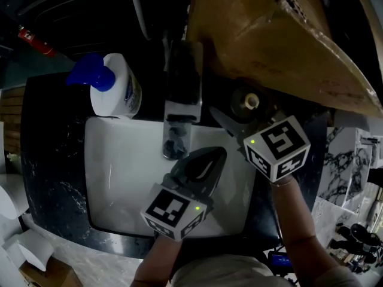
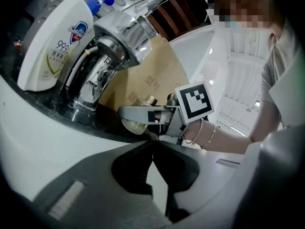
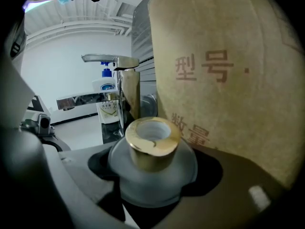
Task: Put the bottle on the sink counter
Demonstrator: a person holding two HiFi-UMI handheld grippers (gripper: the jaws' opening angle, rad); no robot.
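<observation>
Right gripper [image 1: 240, 113] clenched on small frosted-glass bottle with gold collar [image 3: 151, 151], just right of chrome faucet [image 1: 179, 97]. Left gripper [image 2: 152, 152] clenched, empty, before faucet over white basin [image 1: 119, 172]. Advised: seat base flat on black table [image 1: 51, 154] beside faucet, then release.

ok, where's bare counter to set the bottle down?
Free: dark counter left of the basin, below the soap pump bottle. Crowded: back strip between faucet and cardboard box, where the right gripper holds the bottle.
</observation>
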